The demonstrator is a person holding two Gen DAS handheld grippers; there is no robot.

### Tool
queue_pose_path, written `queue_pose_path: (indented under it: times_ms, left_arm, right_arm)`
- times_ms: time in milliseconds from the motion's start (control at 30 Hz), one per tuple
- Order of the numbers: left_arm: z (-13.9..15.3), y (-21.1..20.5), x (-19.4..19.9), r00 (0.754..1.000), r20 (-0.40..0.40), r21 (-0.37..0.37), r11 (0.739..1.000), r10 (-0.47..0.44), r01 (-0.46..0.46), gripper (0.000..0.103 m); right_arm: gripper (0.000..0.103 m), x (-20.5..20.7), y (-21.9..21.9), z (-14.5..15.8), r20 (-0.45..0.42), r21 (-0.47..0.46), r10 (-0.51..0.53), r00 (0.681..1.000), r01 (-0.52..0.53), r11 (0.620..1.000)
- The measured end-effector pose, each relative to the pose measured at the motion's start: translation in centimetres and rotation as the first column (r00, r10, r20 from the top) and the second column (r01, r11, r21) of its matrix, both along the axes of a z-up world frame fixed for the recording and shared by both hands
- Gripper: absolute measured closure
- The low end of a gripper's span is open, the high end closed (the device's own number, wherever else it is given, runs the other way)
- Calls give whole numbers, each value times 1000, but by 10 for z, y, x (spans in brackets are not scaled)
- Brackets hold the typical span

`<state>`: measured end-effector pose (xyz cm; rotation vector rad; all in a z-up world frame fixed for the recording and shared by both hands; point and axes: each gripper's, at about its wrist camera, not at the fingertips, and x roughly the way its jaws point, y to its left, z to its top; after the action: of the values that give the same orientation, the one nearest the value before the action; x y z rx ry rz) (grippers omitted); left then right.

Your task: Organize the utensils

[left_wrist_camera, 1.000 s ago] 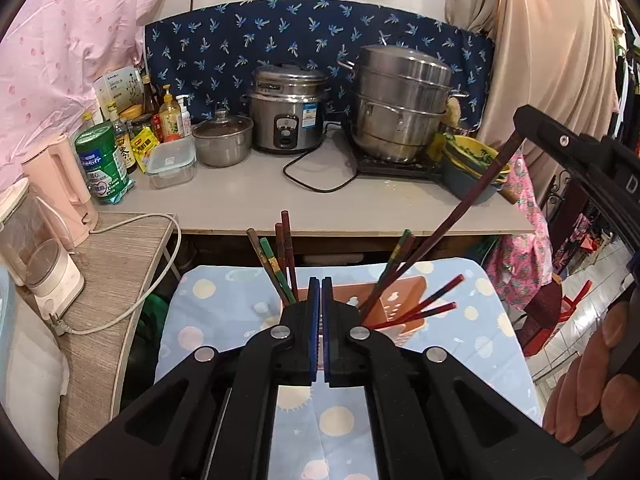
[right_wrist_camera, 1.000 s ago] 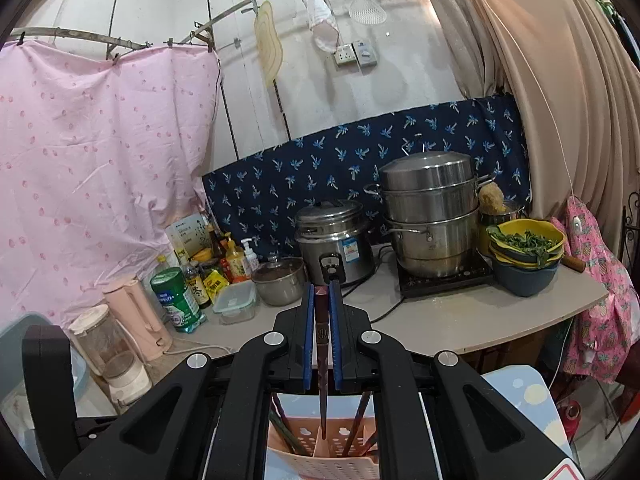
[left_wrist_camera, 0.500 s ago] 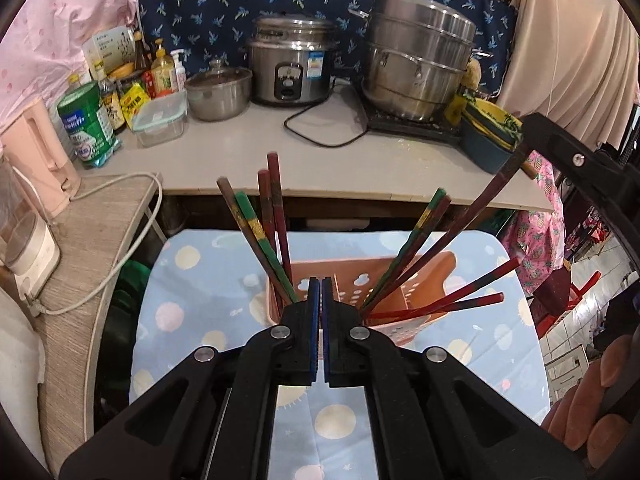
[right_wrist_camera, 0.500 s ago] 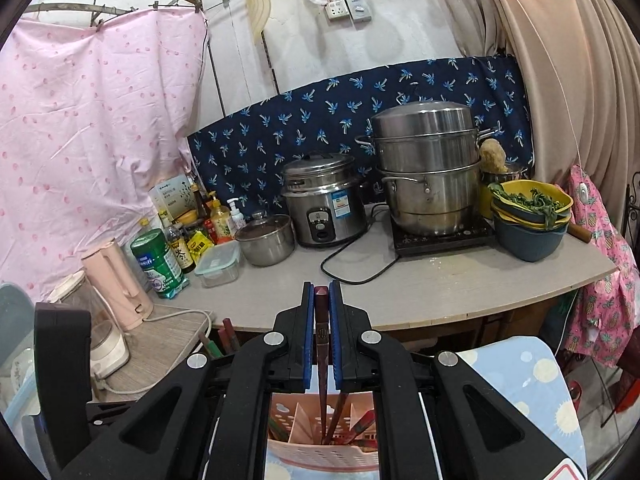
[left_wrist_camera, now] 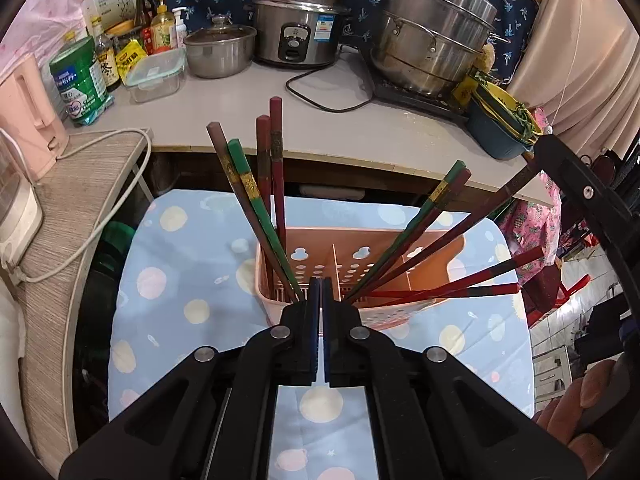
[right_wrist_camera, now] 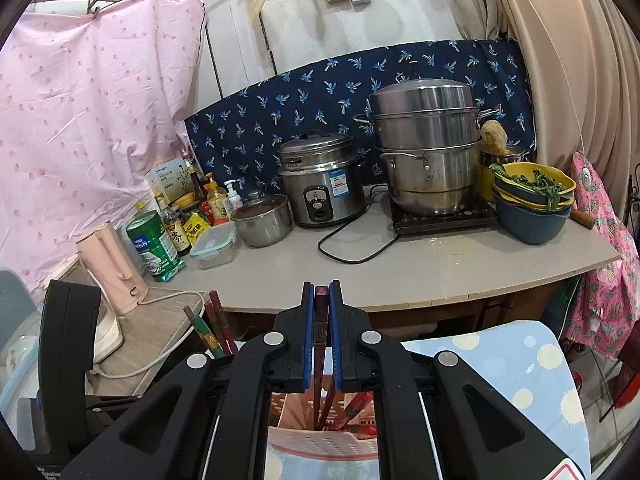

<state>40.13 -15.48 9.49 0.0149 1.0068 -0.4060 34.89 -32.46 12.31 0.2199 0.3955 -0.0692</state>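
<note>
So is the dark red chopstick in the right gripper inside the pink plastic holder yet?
Yes: chopstick tip sits inside holder.

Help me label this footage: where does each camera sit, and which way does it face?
Left wrist: rides the shut, empty left gripper, looking steeply down at the pink utensil basket; fingers of a hand show lower right.
Right wrist: rides the right gripper clamping a dark red chopstick, facing the counter.
Shared: the basket, rice cooker.
</note>
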Motion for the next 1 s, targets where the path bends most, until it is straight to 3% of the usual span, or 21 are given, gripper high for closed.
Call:
queue_pose_path:
  times_ms: [300,333,433,500,600,667,800,1000]
  left_arm:
    - [-4,-5,2,1000,-14,10,1000,6,-6,100]
    - [-5,-6,3,1000,-20,11,1000,4,-4,98]
    - [-4,-6,2,1000,-14,13,1000,4,-4,82]
    - [-3,-6,1,1000,-8,13,1000,12,-11,64]
    - [-1,-8,-2,1000,12,29,999,19,-19,58]
    - [0,-8,-5,1000,11,31,999,24,-24,48]
    - [2,-5,-8,999,3,26,999,33,-34,44]
    - [4,5,-27,998,35,33,998,45,-46,43]
  right_arm:
    - [94,0,1,-8,-19,-4,7,1000,-7,1000]
    - [94,-1,2,-9,-22,-6,7,1000,-7,1000]
    - [77,-4,1,-11,-24,-1,7,1000,-7,1000]
    - [72,-8,1,-12,-18,-2,5,1000,-5,1000]
    - [66,-14,1,-13,-20,-4,5,1000,-5,1000]
    - [63,-18,0,-14,-23,-3,-2,1000,2,1000]
    - [54,-33,-4,-15,-14,13,-14,1000,14,1000]
    - [52,-59,-8,-21,-19,20,-24,1000,25,999]
